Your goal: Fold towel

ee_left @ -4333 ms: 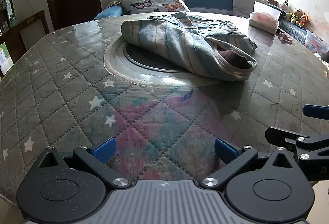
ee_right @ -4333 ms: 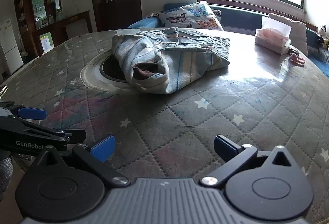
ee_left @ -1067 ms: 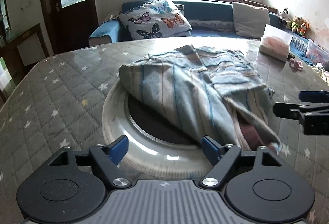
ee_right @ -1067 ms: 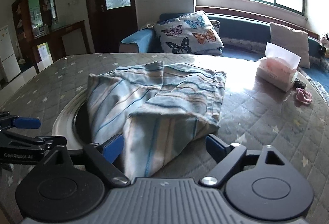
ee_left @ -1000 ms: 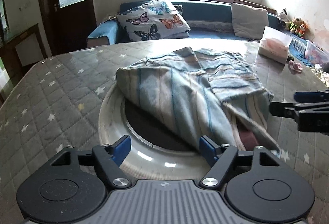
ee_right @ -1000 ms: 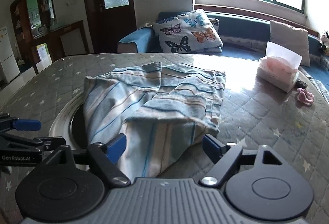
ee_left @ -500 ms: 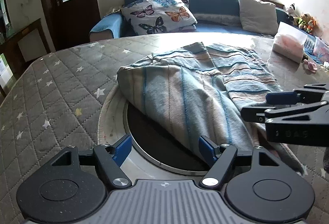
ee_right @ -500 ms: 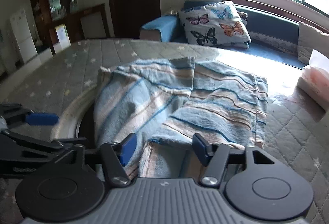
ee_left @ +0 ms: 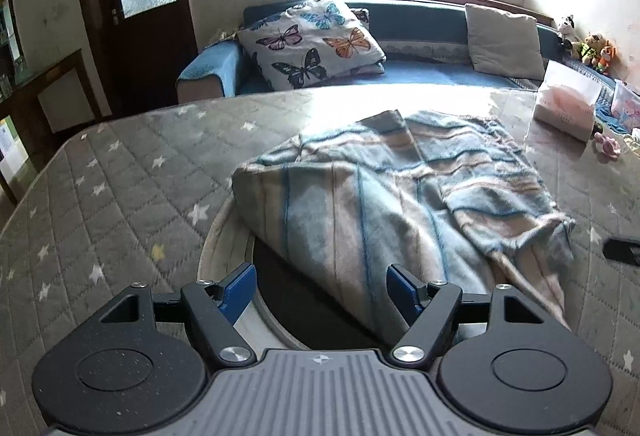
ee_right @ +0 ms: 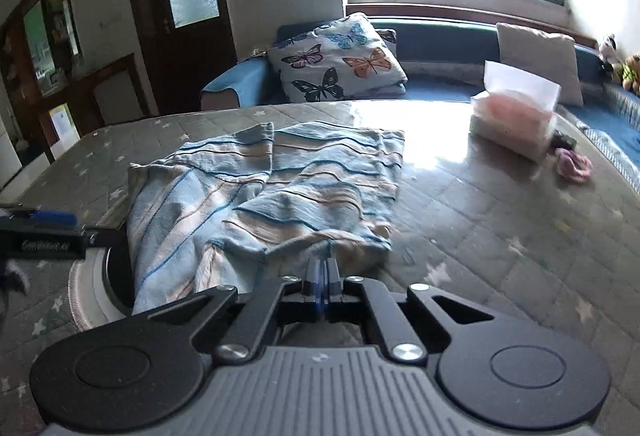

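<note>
1. Towel (ee_left: 400,204) lies crumpled at frame centre on the counter (ee_left: 120,176); no fold is made yet.
2. Right tool (ee_right: 321,272) is pinched shut at the towel's near edge; whether cloth is caught cannot be told.
3. Left tool (ee_left: 320,286) is held wide, empty.

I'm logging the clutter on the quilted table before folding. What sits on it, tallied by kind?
Striped blue-and-beige towel: 1
White tissue box with pink tissues: 1
Small pink item beside the box: 1
Total: 3
</note>
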`<state>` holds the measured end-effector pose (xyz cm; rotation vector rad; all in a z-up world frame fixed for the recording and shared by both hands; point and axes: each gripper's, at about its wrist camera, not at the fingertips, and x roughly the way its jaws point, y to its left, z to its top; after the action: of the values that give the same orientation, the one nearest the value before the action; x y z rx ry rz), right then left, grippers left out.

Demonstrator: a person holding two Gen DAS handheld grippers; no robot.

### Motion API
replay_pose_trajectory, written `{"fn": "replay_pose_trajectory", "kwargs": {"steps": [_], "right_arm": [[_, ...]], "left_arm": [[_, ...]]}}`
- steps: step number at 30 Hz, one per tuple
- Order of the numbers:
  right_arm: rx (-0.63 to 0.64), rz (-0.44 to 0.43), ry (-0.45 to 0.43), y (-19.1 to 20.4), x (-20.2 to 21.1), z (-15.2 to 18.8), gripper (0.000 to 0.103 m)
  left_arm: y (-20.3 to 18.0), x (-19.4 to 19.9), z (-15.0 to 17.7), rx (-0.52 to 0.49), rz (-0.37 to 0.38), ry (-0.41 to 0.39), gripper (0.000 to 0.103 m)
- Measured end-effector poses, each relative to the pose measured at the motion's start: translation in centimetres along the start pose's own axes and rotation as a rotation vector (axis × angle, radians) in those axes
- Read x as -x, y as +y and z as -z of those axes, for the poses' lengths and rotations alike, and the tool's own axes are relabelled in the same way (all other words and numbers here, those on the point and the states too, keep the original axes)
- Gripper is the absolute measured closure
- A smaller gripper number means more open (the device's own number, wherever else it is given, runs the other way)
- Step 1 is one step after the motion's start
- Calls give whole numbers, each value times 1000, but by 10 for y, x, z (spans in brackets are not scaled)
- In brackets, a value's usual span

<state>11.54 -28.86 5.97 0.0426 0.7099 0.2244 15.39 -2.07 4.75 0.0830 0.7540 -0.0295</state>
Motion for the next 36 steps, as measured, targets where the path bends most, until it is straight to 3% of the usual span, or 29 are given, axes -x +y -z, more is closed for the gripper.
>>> {"fn": "replay_pose_trajectory", "kwargs": {"steps": [5,7,8,12,15,19,27,36], "right_arm": [[59,-85,1,22,-6,-10,93],[86,-126,6,35,-16,-14,75],[99,-142,12,42,-23,-16,70],[148,-181,50,64,-56,-20,67],[160,-154,78,69,-79,-17,69],[133,-124,73,55,-79,-13,98],[-28,-82,-35,-5,-16,-3,98],[-120,-40,-39,-40,12,14,98]], "left_arm": [[-2,-5,-14,1,-11,-11,29],[-1,-7,-18,3,-14,-11,29],[-1,-8,-20,3,-16,-11,29],[0,-16,-30,6,-16,-10,29],[-1,-23,-40,7,-3,-11,29],[-10,-40,-57,9,39,-6,29],[-47,-94,-86,-11,90,15,29],[-67,-151,-96,-10,72,45,31]]}}
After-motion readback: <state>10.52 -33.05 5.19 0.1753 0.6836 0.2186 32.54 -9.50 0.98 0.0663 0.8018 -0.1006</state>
